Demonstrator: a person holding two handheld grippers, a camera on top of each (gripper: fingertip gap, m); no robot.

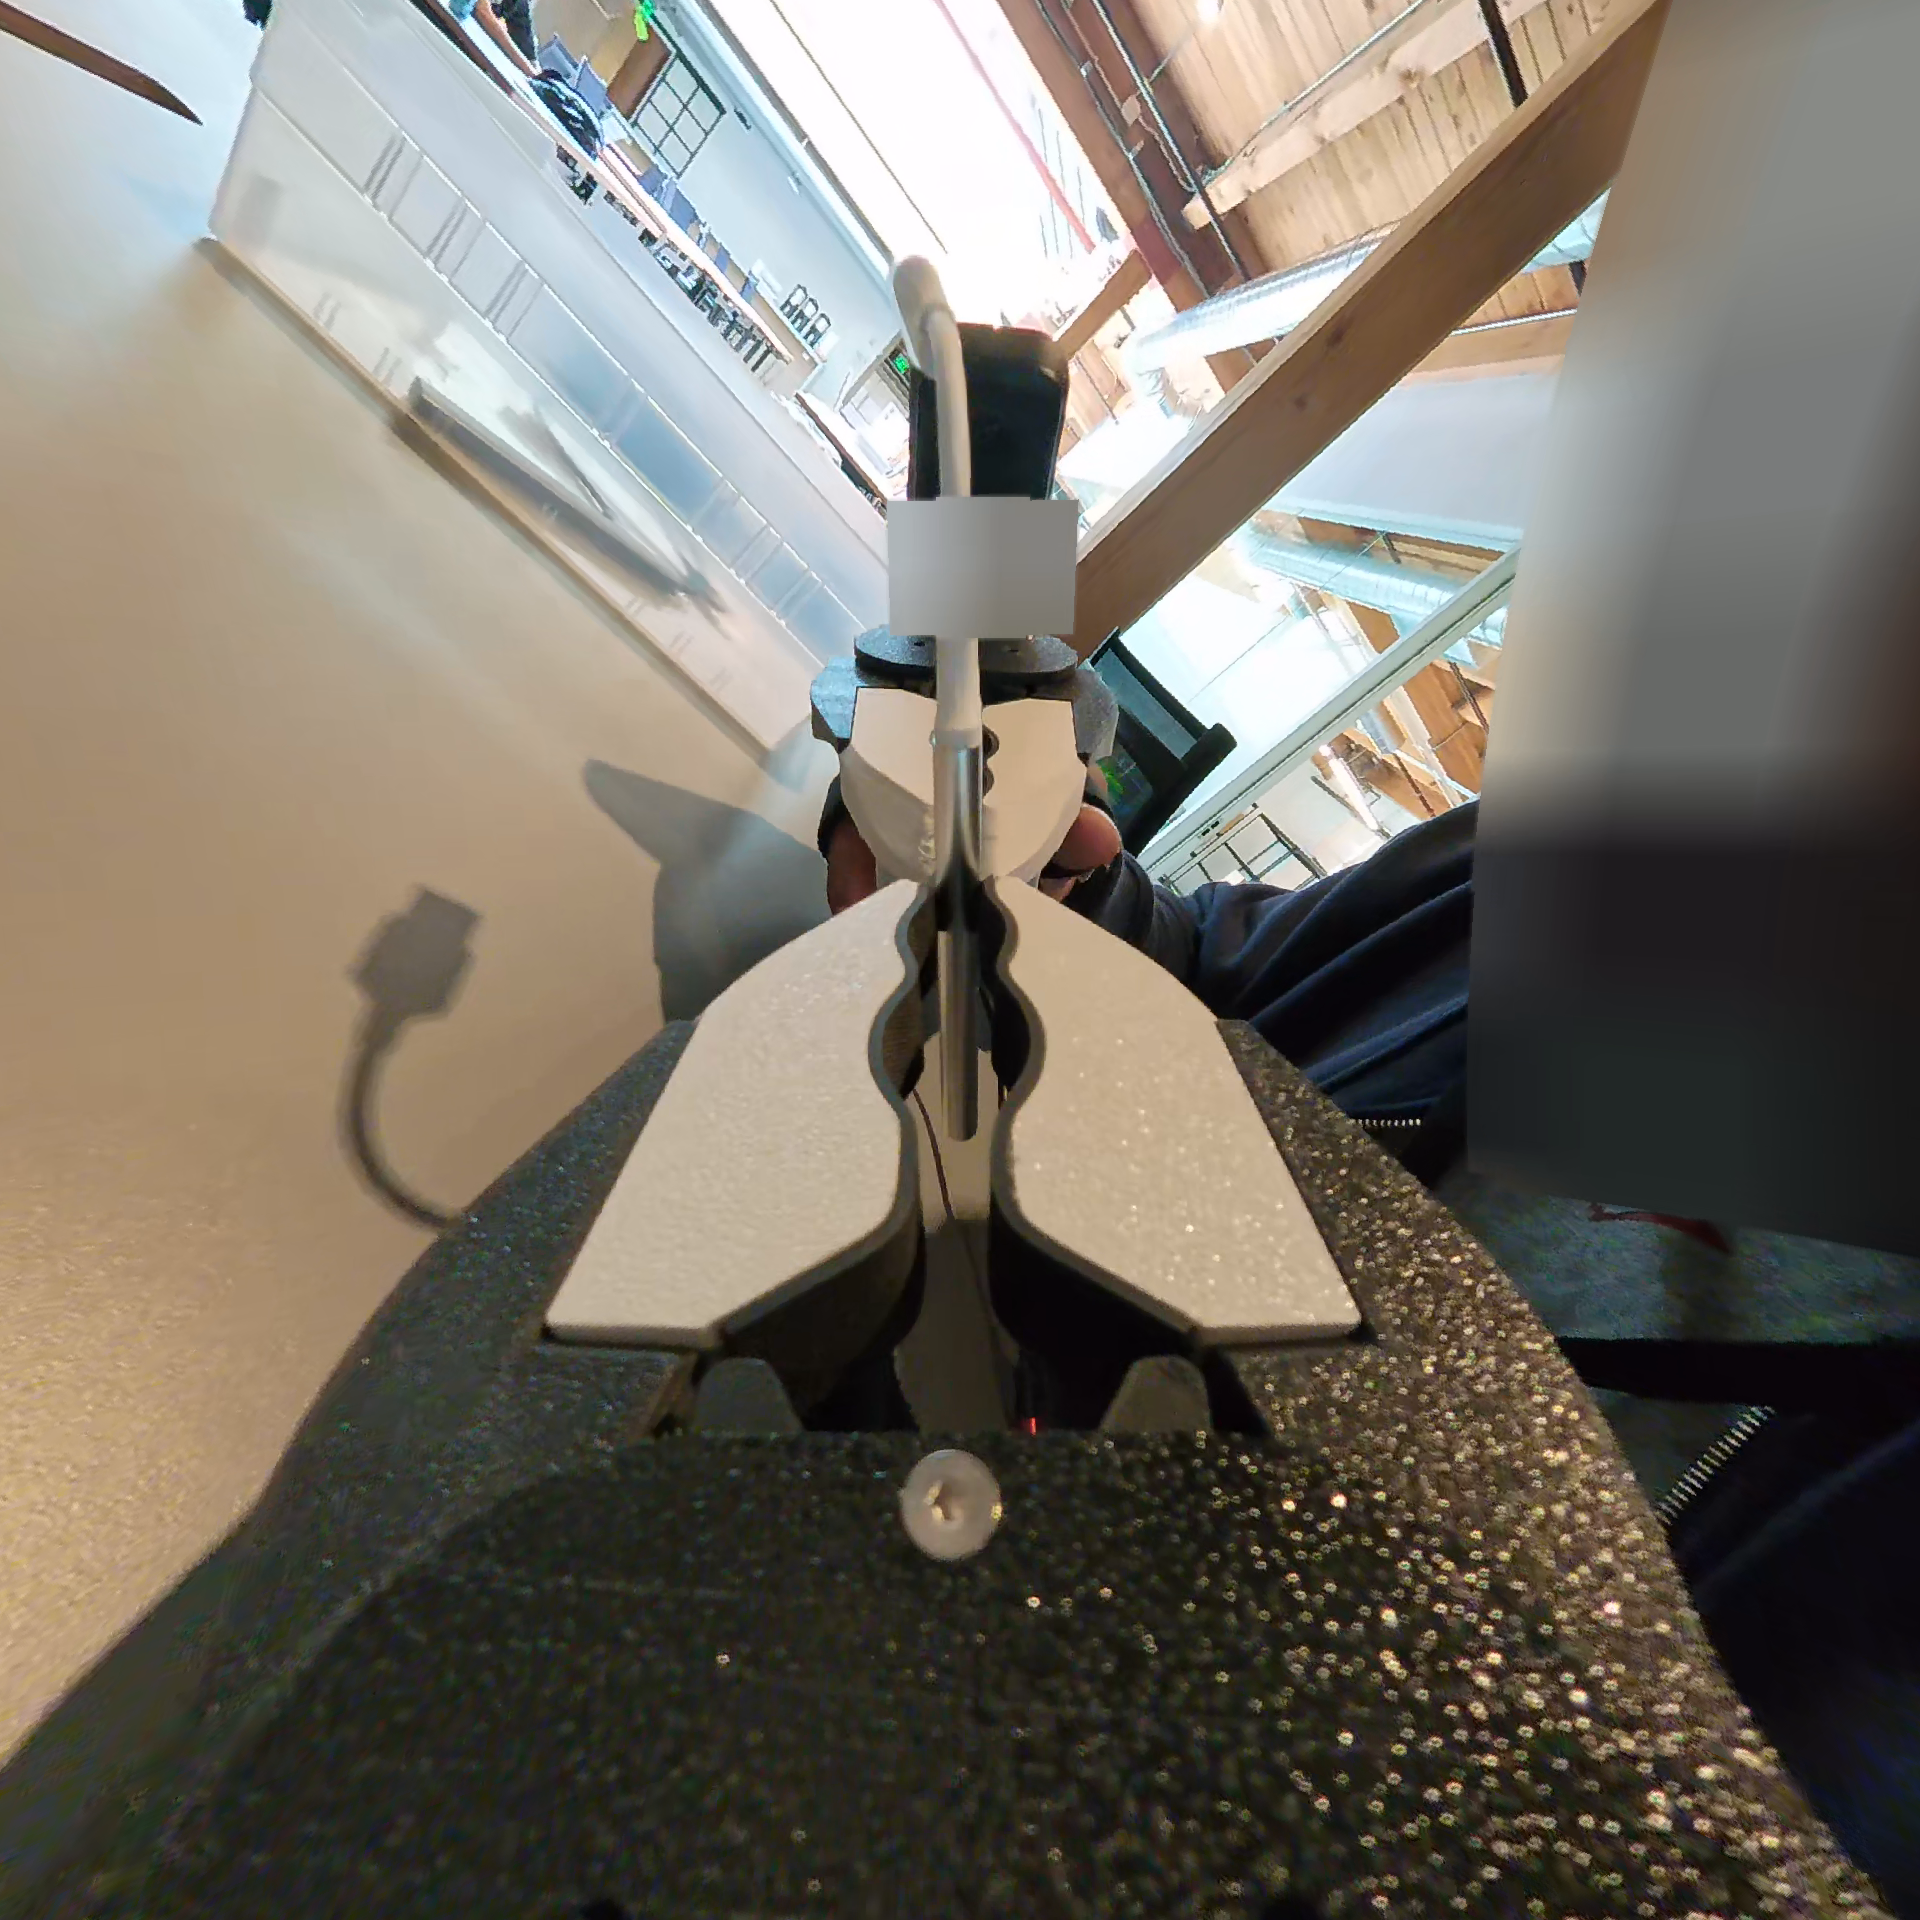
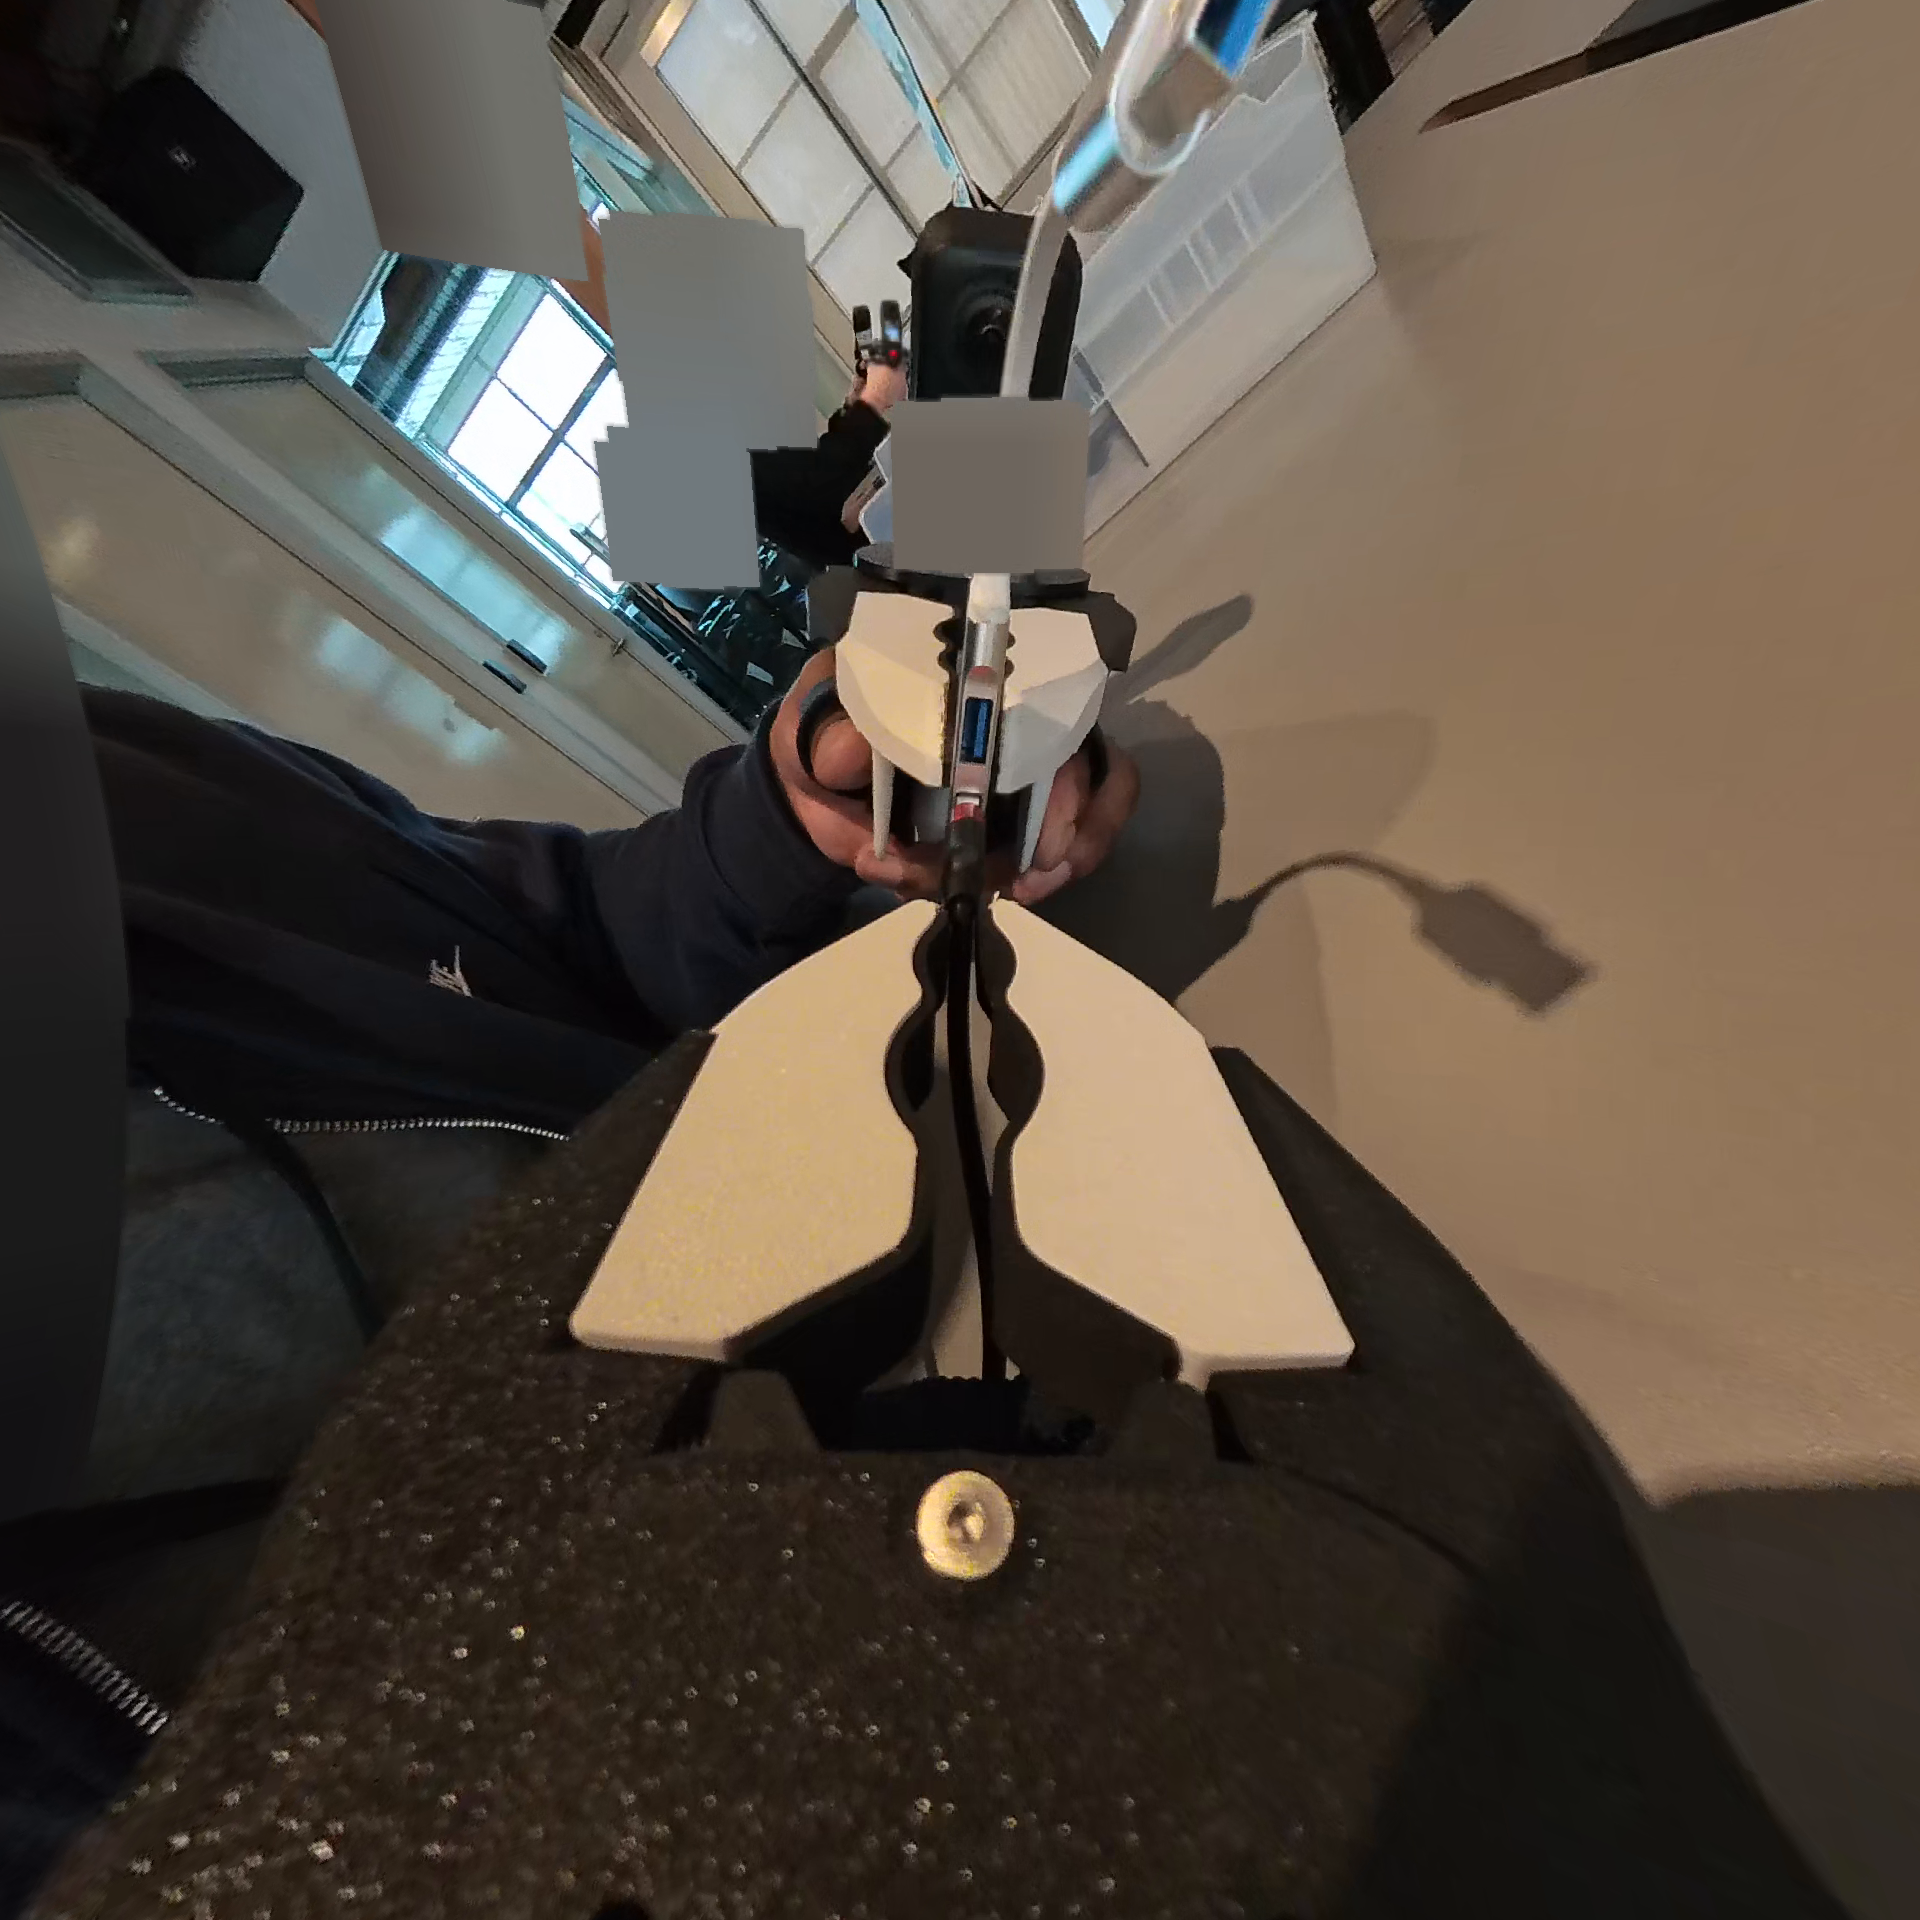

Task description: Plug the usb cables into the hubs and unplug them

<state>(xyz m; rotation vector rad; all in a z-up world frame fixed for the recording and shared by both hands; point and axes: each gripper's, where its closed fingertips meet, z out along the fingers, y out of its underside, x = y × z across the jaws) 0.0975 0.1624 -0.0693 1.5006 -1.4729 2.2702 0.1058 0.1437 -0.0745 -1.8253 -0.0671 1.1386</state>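
My left gripper [image 1: 958, 896] is shut on a thin silver usb hub [image 1: 961, 997], seen edge-on between its white fingers. The hub's white cable [image 1: 940, 395] arcs upward. In the right wrist view the hub [image 2: 979, 717] shows a blue port, and its white cable ends in a dangling silver plug [image 2: 1153, 114]. My right gripper [image 2: 961, 912] is shut on a black usb cable [image 2: 971, 1091]. The cable's black plug [image 2: 961, 847] meets the near end of the hub. How deep it sits I cannot tell. The two grippers face each other, tips almost touching, above the table.
A white table [image 1: 260, 831] lies beside both grippers and carries the shadow of the dangling plug [image 1: 416, 956]. It also shows in the right wrist view [image 2: 1610, 623]. A person's dark sleeve [image 2: 416, 883] and hands hold the grippers. A wooden beam [image 1: 1351, 343] and white cabinets stand behind. My left and right fingertips are right by each other.
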